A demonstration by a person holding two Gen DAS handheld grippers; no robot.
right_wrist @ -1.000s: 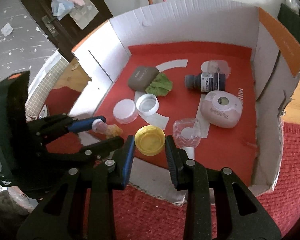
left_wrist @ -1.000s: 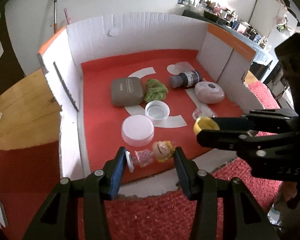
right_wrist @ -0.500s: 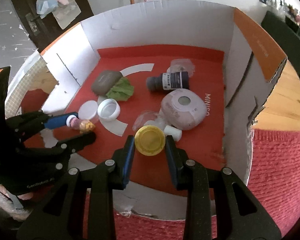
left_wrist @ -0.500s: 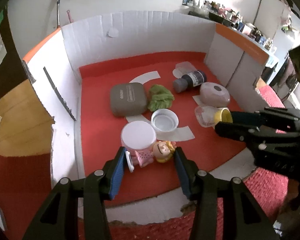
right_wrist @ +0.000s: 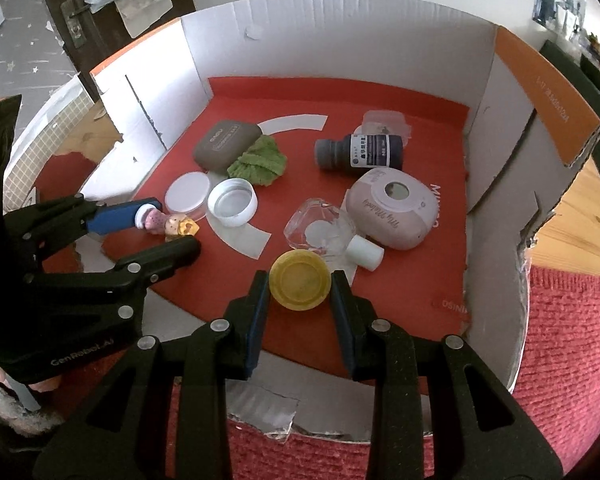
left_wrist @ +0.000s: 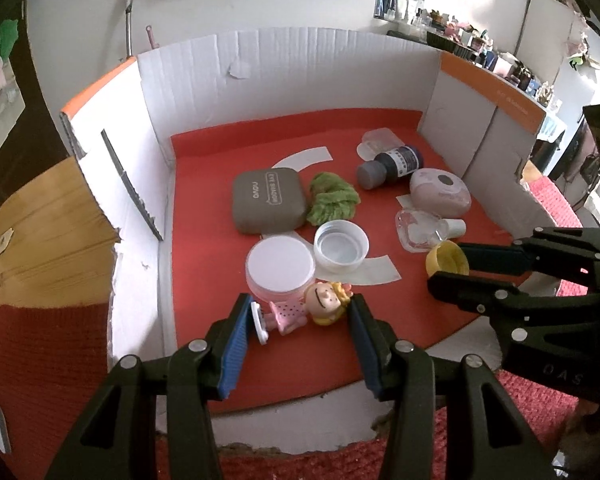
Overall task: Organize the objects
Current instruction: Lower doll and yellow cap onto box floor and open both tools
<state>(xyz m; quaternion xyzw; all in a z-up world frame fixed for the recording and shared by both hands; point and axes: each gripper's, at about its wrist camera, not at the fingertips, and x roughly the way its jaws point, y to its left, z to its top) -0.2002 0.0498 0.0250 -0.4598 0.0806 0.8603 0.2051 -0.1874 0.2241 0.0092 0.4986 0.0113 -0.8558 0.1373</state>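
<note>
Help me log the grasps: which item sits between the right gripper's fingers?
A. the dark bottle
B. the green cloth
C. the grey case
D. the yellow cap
D: the right gripper is shut on the yellow cap, a finger pressing on each side of it.

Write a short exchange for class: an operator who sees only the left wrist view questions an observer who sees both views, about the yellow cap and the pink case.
Operator: I only see the yellow cap edge-on in the right gripper. Is it gripped squarely?
Observer: Yes. In the right wrist view, both fingers press opposite sides of its rim, and its flat face is turned toward the camera.
Operator: Any lettering on the pink case?
Observer: Yes, script on its top reads "My Melody".
</note>
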